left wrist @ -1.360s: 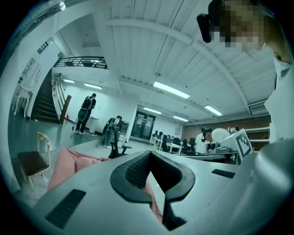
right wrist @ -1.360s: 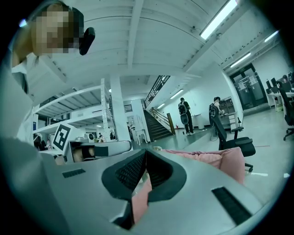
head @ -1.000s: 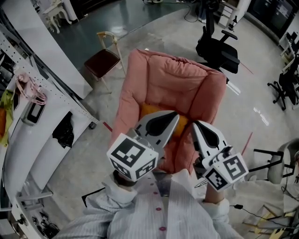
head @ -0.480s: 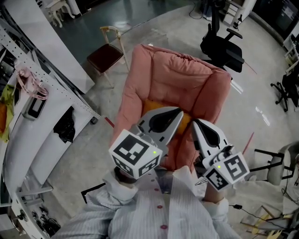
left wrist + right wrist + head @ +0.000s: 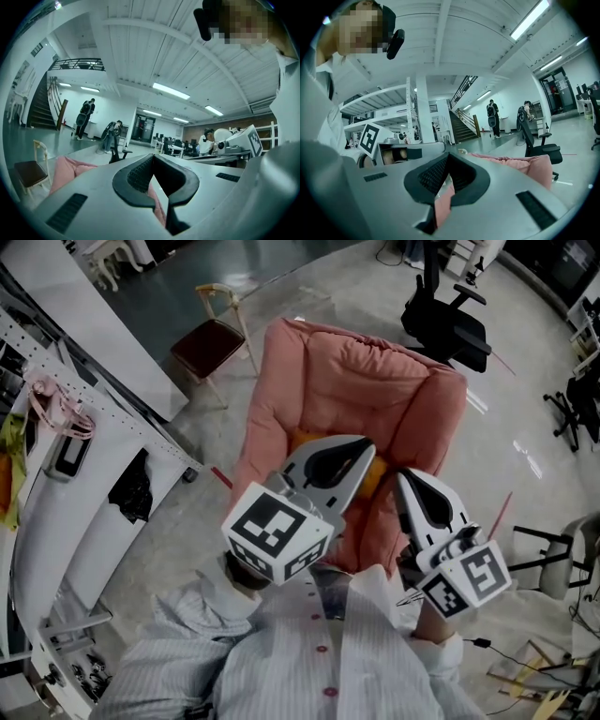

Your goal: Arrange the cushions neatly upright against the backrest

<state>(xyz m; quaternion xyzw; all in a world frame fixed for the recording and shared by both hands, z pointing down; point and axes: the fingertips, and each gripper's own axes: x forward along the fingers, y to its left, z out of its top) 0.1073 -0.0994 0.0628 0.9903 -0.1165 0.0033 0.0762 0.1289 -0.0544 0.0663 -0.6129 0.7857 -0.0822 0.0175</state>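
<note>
A pink armchair [image 5: 356, 381] stands on the grey floor in front of me, its tall backrest at the far side. On its seat lies an orange cushion [image 5: 305, 441], mostly hidden behind my grippers. My left gripper [image 5: 366, 448] hovers over the seat, shut and holding nothing. Beside it my right gripper [image 5: 408, 480] is also shut and holds nothing. In the left gripper view the closed left gripper [image 5: 153, 158] points over the armchair [image 5: 70, 168]. The right gripper view shows the closed right gripper [image 5: 447, 158] with the armchair [image 5: 520, 164] beyond it.
A wooden chair with a dark red seat [image 5: 211, 334] stands left of the armchair. Behind the armchair at the right is a black office chair [image 5: 450, 320]. White panels and shelving [image 5: 84, 474] run along the left. Another chair base [image 5: 553, 559] is at the right.
The whole head view has drifted slightly. Both grippers stay shut in about the same place over the seat.
</note>
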